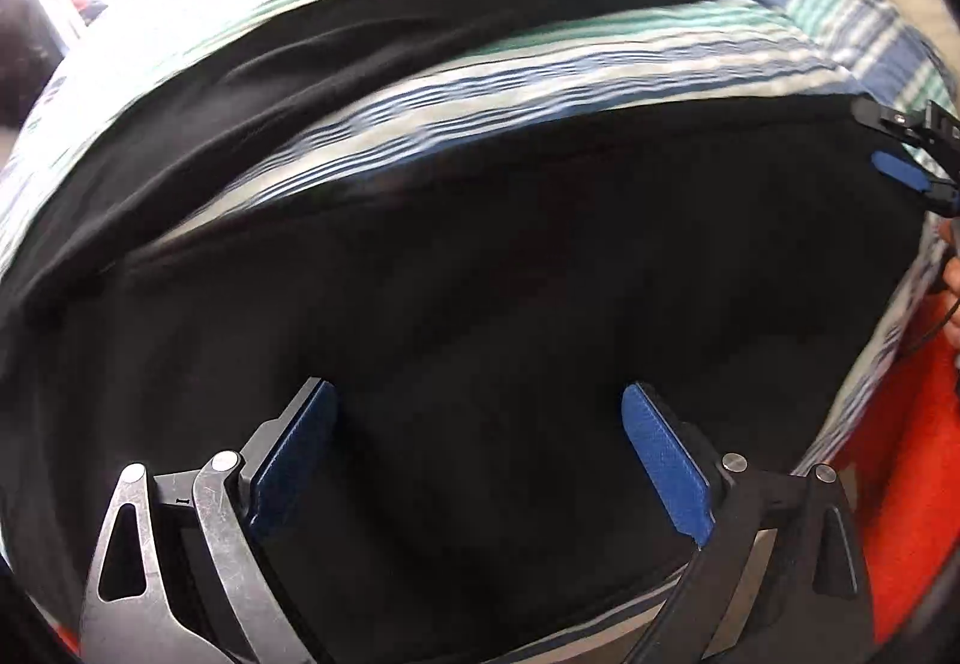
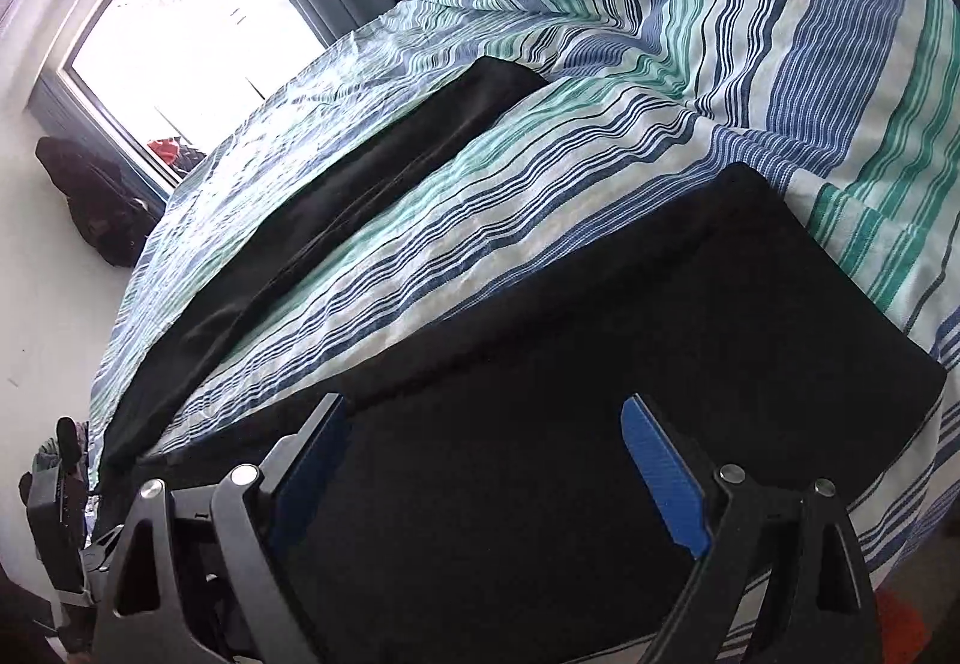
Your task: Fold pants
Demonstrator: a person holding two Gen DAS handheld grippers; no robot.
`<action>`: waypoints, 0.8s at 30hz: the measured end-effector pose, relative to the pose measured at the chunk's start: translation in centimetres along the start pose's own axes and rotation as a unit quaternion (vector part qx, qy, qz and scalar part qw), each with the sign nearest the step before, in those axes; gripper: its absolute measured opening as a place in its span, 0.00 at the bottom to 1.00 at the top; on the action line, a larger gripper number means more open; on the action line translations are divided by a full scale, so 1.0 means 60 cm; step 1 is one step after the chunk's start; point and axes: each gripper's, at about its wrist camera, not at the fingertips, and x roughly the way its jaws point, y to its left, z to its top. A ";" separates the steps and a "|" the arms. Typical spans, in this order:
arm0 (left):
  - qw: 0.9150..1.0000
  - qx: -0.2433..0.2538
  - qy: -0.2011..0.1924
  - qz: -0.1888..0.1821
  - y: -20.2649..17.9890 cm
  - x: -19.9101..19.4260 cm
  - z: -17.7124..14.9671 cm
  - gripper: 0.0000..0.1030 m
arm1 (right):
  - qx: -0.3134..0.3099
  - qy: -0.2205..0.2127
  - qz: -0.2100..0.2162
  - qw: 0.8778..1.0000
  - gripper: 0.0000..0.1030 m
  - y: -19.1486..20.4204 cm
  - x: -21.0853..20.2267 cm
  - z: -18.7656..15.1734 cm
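Black pants (image 2: 630, 340) are laid flat on a striped bedspread (image 2: 750, 64), one leg (image 2: 372, 184) stretched away toward the window (image 2: 180, 34) and the wider part spread nearest, apparently so a fold can be started. Above that near part the right gripper (image 2: 486, 460) and the left gripper (image 1: 480, 454) are held with jaws wide apart; nothing is gripped.

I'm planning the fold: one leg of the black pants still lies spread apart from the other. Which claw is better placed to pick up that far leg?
Likely left. The far leg trails toward the left claw; both claws hang open, right claw nearer the wide part.
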 end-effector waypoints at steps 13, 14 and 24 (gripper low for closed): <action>0.953 -0.272 0.022 0.129 0.386 -0.079 -0.209 0.99 | 0.001 -0.026 -0.079 0.997 0.91 0.029 0.019 -0.029; 0.953 -0.275 0.015 0.124 0.391 -0.088 -0.213 0.99 | -0.006 -0.025 -0.089 0.996 0.92 0.035 0.021 -0.030; 0.934 -0.292 0.019 0.202 0.497 -0.065 -0.170 0.98 | -0.033 -0.022 -0.124 0.991 0.94 0.051 0.027 -0.038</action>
